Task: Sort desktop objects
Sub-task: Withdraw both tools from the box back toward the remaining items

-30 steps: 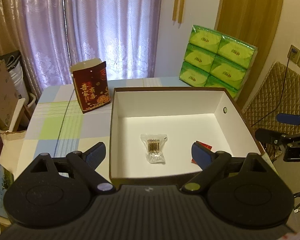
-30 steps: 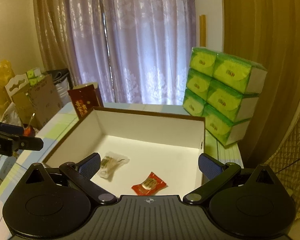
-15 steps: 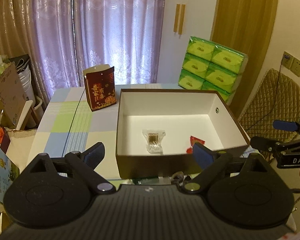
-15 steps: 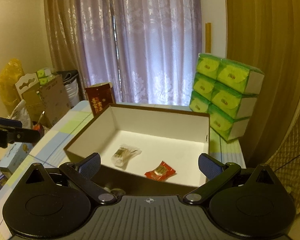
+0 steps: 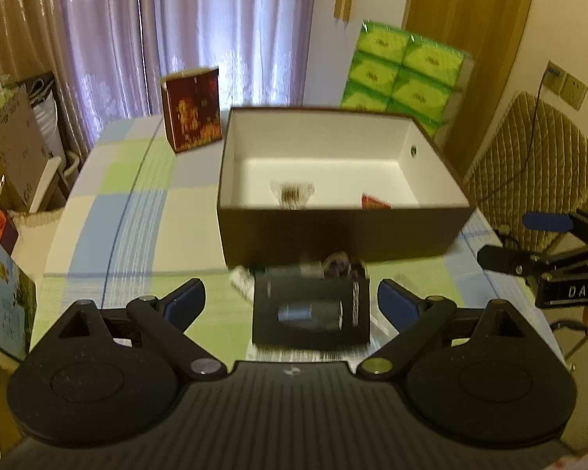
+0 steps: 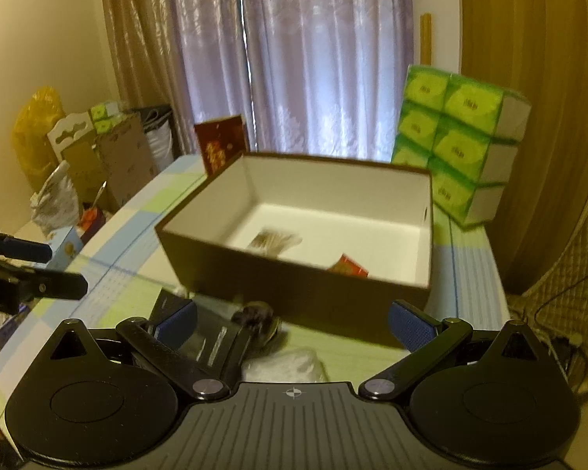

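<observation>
A brown box point(image 5: 333, 231) with a white inside stands open mid-table. In it lie a clear packet point(image 5: 292, 194) and a red candy wrapper point(image 5: 374, 201). Just in front of the box lie a black package point(image 5: 311, 313), a white packet point(image 5: 243, 284) and a small dark item point(image 5: 341, 264). My left gripper point(image 5: 292, 303) hangs open above the black package and holds nothing. My right gripper point(image 6: 294, 321) is open and holds nothing, over the dark item point(image 6: 254, 315) and white packet point(image 6: 286, 366) before the box point(image 6: 294, 286). Each gripper shows in the other's view: right gripper point(image 5: 517, 239), left gripper point(image 6: 53, 268).
A red gift box point(image 5: 192, 109) stands behind the brown box to the left. Stacked green tissue packs point(image 5: 403, 66) sit at the back right. A quilted chair point(image 5: 529, 156) is to the right, and cartons point(image 5: 11, 149) and a blue box point(image 5: 4, 301) crowd the left.
Both grippers have drawn back from over the box toward the near table edge. The black package and small items in front of the box have come into view. Both stay open.
</observation>
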Demonstrator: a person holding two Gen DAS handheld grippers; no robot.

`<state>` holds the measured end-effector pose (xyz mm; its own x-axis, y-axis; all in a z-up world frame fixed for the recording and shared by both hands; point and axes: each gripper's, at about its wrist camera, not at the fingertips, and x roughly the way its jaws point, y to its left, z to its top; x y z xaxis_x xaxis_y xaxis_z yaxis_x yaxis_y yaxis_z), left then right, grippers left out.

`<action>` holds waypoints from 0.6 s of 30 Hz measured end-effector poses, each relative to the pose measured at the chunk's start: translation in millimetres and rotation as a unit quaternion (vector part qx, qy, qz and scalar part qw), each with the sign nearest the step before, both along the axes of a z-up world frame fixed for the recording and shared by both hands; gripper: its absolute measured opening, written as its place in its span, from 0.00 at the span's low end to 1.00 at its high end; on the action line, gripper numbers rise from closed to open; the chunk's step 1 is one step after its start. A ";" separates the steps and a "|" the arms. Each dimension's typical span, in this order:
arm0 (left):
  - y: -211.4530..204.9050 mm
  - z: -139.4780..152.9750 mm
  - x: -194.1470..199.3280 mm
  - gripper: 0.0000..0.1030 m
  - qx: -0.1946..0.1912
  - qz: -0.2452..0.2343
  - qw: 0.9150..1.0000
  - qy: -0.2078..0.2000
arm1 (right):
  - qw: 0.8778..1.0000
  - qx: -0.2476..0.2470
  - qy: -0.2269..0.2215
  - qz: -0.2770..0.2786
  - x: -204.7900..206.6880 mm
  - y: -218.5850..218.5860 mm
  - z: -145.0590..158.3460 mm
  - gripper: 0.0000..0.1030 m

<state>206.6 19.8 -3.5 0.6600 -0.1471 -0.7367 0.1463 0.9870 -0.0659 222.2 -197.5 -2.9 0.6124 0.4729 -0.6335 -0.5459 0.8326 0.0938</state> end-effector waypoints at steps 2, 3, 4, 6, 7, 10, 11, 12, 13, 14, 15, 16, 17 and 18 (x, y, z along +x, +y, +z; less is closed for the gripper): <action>-0.8 -6.7 -5.8 0.90 0.003 -0.002 1.000 0.010 | 1.000 -0.007 0.004 0.002 -4.2 -0.2 -5.1 0.98; -0.9 -10.0 -9.1 0.90 0.003 -0.003 1.000 0.016 | 1.000 -0.009 0.007 0.002 -5.2 -0.6 -7.7 0.98; -0.7 -12.8 -11.0 0.90 0.003 -0.003 1.000 0.020 | 1.000 -0.012 0.011 0.004 -7.4 -0.8 -10.6 0.98; -0.8 -18.7 -16.1 0.90 0.004 -0.003 1.000 0.030 | 1.000 -0.015 0.018 0.005 -11.3 -1.5 -15.5 0.98; -1.3 -21.5 -17.8 0.90 0.004 -0.003 0.999 0.035 | 1.000 -0.016 0.023 0.006 -13.7 -2.1 -18.4 0.98; -2.8 -29.7 -21.9 0.90 0.004 -0.005 0.999 0.049 | 0.999 -0.022 0.036 0.006 -18.7 -2.6 -26.8 0.98; -3.3 -32.5 -23.3 0.90 0.004 -0.005 0.999 0.054 | 0.999 -0.024 0.041 0.006 -20.3 -2.5 -30.0 0.98; -3.7 -35.7 -24.7 0.90 0.004 -0.006 0.998 0.059 | 0.999 -0.025 0.046 0.007 -21.7 -2.3 -32.7 0.98; -4.2 -38.2 -25.9 0.90 0.004 -0.008 0.998 0.064 | 0.998 -0.027 0.051 0.007 -23.5 -2.6 -35.6 0.98; -4.7 -40.1 -27.0 0.90 0.002 -0.009 0.998 0.067 | 0.998 -0.028 0.055 0.008 -24.7 -2.5 -37.9 0.98; -5.2 -42.8 -28.3 0.90 0.001 -0.012 0.997 0.072 | 0.998 -0.030 0.059 0.008 -26.3 -2.5 -40.2 0.98; -5.9 -44.9 -29.8 0.90 0.000 -0.013 0.997 0.075 | 0.997 -0.031 0.064 0.009 -28.0 -2.4 -42.8 0.98; -6.4 -47.7 -30.9 0.90 0.000 -0.014 0.997 0.079 | 0.997 -0.032 0.068 0.011 -29.1 -2.1 -45.2 0.98; -7.4 -50.9 -31.2 0.90 0.000 -0.015 0.996 0.083 | 0.997 -0.034 0.072 0.011 -30.2 -1.9 -47.8 0.98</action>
<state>175.3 12.4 -54.4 0.5240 -0.1638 -0.8358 0.1623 0.9826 -0.0908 192.0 -199.3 -50.8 0.5025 0.4382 -0.7453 -0.5498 0.8272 0.1157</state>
